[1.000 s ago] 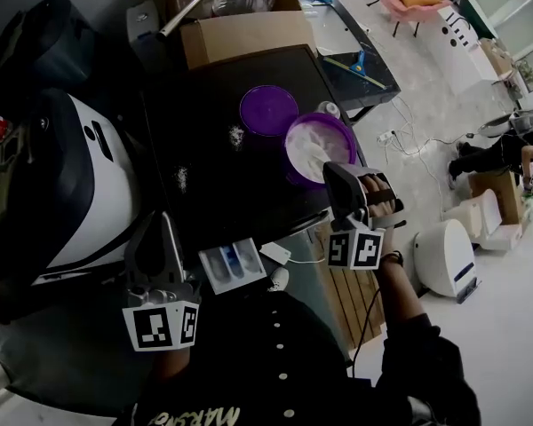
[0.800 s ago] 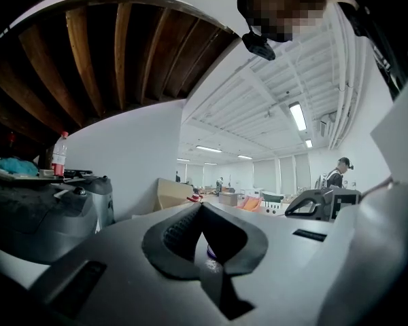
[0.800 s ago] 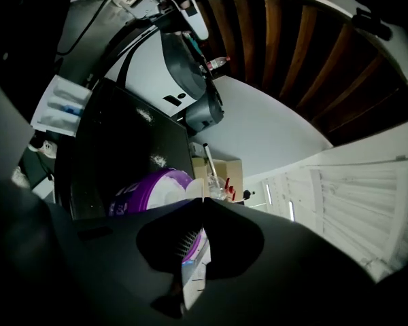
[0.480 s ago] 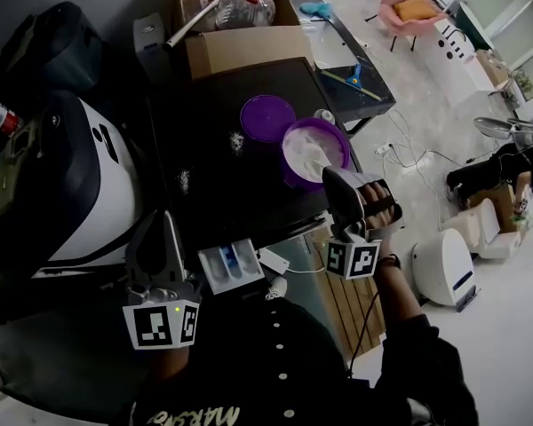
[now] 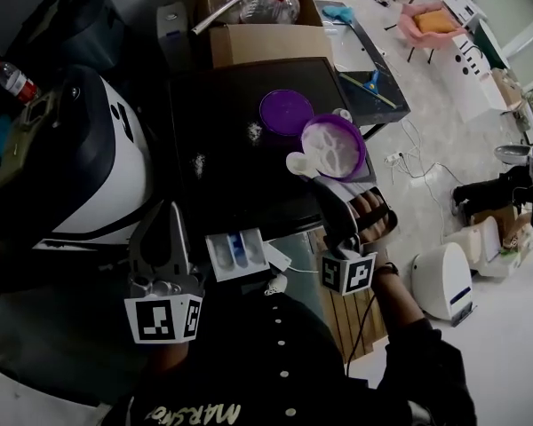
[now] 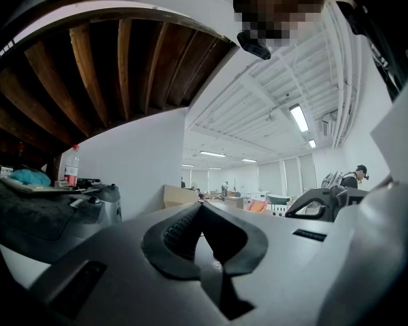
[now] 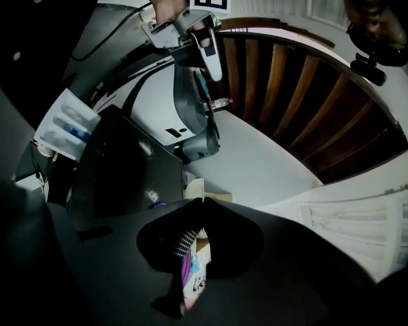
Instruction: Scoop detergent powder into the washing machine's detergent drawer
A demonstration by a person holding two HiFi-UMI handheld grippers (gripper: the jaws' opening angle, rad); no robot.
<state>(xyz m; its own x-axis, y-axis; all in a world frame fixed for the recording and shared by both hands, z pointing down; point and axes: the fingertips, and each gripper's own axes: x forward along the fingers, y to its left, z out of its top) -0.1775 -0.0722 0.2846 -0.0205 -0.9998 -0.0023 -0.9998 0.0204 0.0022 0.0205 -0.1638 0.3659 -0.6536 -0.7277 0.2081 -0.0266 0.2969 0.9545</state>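
Beside tub (image 5: 362, 151), right hand-held gripper (image 5: 318, 185), near-level.

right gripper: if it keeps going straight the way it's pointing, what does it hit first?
Probably the cardboard box. In the right gripper view it sits just beyond the tips of the right gripper, which is shut on the scoop. The purple lid lies slightly off that line, though depth is unclear.

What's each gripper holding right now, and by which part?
The right gripper grips the white scoop by its handle, with the bowl out ahead. The left gripper holds nothing; its jaws are together.
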